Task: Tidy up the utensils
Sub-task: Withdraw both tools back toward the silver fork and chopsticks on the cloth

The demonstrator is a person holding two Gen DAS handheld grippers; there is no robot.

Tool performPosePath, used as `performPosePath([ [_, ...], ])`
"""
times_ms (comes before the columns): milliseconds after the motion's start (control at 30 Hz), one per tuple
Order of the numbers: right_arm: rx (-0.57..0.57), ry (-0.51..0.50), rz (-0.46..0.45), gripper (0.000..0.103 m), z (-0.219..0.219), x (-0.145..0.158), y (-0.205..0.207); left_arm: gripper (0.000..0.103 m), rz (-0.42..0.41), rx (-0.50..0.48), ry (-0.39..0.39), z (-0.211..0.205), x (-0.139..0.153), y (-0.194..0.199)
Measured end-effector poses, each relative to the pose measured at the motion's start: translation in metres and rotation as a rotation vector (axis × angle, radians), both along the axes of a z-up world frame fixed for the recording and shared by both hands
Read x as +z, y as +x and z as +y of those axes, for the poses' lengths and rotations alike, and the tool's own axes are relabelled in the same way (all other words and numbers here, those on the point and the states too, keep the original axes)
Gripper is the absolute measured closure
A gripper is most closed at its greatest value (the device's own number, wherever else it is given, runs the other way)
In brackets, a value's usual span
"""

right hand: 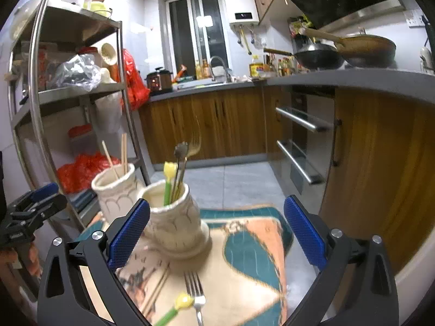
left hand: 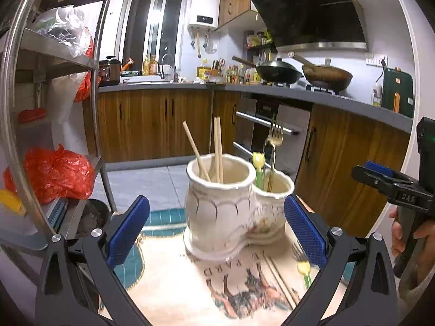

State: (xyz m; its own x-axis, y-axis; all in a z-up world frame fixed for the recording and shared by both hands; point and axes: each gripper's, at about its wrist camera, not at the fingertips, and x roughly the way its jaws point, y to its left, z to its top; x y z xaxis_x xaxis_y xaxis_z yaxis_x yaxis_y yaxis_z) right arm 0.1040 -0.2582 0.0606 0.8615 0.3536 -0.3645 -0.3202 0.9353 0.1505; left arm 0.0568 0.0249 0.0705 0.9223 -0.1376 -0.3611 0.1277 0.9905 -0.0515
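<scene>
Wood-fronted kitchen cabinets (left hand: 152, 125) under a grey counter fill the background, two woks (left hand: 280, 73) on the stove at upper right and a steel shelf rack (right hand: 81, 92) at left. Centre frame, a glazed cream ceramic holder (left hand: 220, 212) with two joined cups stands on a printed cloth (right hand: 244, 244). Its taller cup holds three pale wooden chopsticks (left hand: 217, 149); the shorter cup holds metal forks (left hand: 274, 138) and one green-stemmed, yellow-tipped utensil (left hand: 258, 163). On the cloth in front lie a steel fork (right hand: 194, 288), a second yellow-tipped utensil (right hand: 183, 301) and loose chopsticks (right hand: 157, 285). Left gripper (left hand: 217, 228) and right gripper (right hand: 216, 228), blue textured pads, stand spread wide, pinching nothing.
</scene>
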Motion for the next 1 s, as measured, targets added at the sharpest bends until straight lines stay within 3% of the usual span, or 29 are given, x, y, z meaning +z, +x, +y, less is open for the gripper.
performPosePath([
  [367, 0.004, -0.079, 0.108, 0.005, -0.012, -0.031, -0.021, 0.006, 0.149, -0.042, 0.034, -0.021, -0.041, -0.020],
  [600, 0.015, -0.131, 0.174, 0.005, -0.012, -0.059, -0.028, 0.006, 0.229, -0.066, 0.065, -0.038, -0.063, -0.019],
  [833, 0.033, -0.164, 0.217, 0.005, -0.009, -0.074, -0.026, 0.006, 0.315, -0.092, 0.056, -0.051, -0.079, -0.014],
  [1000, 0.048, -0.189, 0.239, 0.005, -0.005, -0.081, -0.024, 0.006, 0.372, -0.095, 0.091, -0.063, -0.092, -0.007],
])
